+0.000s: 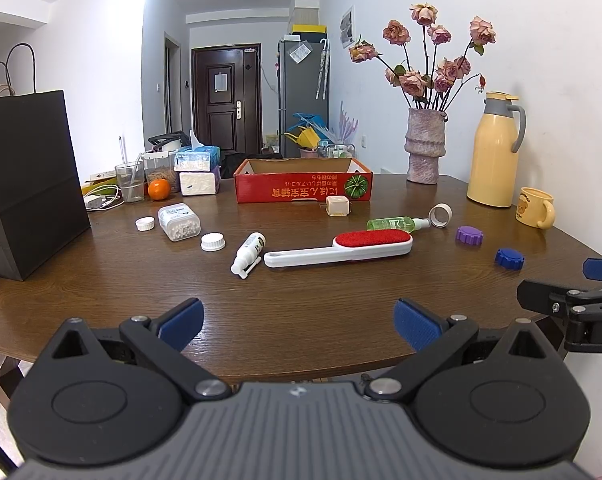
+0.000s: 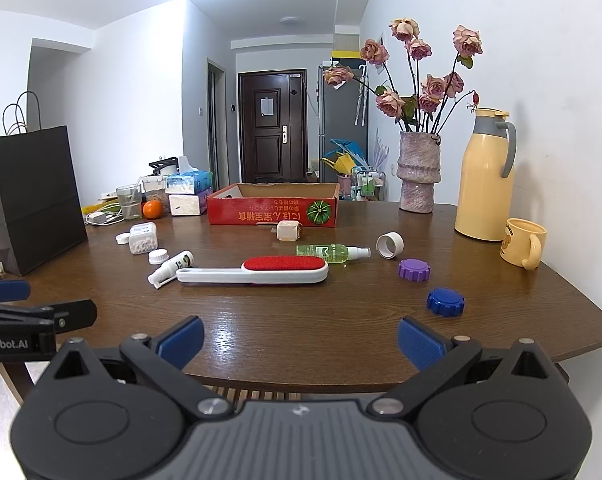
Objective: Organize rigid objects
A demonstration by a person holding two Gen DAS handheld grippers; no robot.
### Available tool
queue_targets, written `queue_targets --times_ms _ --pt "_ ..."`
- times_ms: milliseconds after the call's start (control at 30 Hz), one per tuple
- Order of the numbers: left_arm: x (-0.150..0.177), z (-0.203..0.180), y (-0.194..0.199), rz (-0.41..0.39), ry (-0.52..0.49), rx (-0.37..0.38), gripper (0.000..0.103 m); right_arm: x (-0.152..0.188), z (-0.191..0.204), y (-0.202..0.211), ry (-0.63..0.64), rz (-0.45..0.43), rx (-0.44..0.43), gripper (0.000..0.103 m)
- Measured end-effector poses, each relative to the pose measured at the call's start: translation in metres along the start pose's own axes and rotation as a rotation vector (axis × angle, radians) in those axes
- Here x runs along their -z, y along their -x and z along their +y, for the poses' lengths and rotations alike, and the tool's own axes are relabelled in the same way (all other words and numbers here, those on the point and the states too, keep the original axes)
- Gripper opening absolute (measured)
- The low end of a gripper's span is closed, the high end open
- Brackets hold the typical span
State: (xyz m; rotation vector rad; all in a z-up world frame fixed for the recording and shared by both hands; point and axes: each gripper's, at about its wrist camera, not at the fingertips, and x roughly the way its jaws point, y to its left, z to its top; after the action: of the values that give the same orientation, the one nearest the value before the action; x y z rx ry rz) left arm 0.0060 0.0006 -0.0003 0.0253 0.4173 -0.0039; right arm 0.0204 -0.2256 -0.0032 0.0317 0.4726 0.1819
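Observation:
A white lint brush with a red pad (image 1: 338,249) (image 2: 257,271) lies mid-table. Beside it lie a small white bottle (image 1: 248,253) (image 2: 172,267) and a green spray bottle (image 1: 397,223) (image 2: 329,253). Purple cap (image 1: 469,235) (image 2: 413,269), blue cap (image 1: 509,258) (image 2: 445,301), a white ring (image 1: 440,215) (image 2: 389,245), a beige cube (image 1: 337,205) (image 2: 288,230) and a clear pill box (image 1: 179,222) (image 2: 142,238) are scattered around. An open red cardboard box (image 1: 303,188) (image 2: 272,209) stands behind. My left gripper (image 1: 299,322) and right gripper (image 2: 300,342) hover open at the near edge, holding nothing.
A black paper bag (image 1: 29,184) (image 2: 33,200) stands at the left. A vase of dried roses (image 1: 424,146) (image 2: 417,172), a yellow thermos (image 1: 495,152) (image 2: 485,178) and a yellow mug (image 1: 535,207) (image 2: 523,243) line the right wall. Tissue packs, a glass and an orange (image 1: 158,189) sit back left.

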Motion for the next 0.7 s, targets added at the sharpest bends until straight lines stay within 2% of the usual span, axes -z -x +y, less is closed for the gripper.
queue_targets --times_ms 700 --pt "0.0001 0.0004 0.0001 -0.001 0.001 0.001 0.103 -0.0003 0.0015 0.0004 0.002 -0.005 0.000 0.103"
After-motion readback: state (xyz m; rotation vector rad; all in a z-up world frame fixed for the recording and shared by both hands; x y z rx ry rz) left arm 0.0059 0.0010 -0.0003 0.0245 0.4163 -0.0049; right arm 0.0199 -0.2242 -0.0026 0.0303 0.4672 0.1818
